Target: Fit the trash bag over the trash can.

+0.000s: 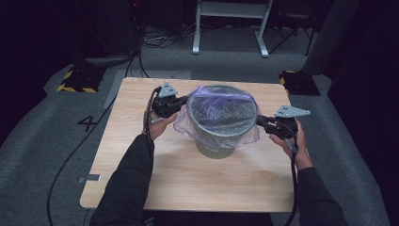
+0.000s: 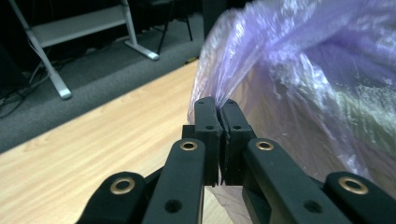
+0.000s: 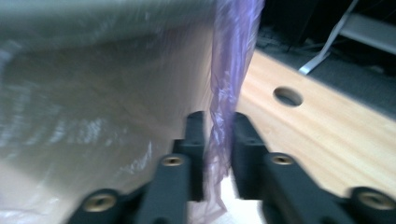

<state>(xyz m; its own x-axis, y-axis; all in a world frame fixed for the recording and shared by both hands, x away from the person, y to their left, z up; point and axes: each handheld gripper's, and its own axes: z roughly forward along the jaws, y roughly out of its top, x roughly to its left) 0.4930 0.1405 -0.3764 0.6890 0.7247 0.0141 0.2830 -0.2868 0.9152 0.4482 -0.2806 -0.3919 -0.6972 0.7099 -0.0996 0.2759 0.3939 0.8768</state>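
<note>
Centrally on our table (image 1: 141, 188) stands a round grey-green bin (image 1: 216, 143), tapering downward, lined with a thin, crinkly purple plastic bag (image 1: 221, 110) whose edge spills over the rim as a loose skirt. We pinch that film on opposite sides. Our left gripper (image 2: 219, 108) is clenched tight on a gathered fold, which fans out taut from the pads in the left gripper view. Our right gripper (image 3: 218, 122) has its jaws slightly parted, a hanging strip of film running between them; the pads do not press it. The tabletop is pale wood with rounded corners and a round hole (image 3: 287, 96) near the right gripper. Bare board lies all around the bin, with grey carpet (image 1: 42, 127) beyond the edges.
</note>
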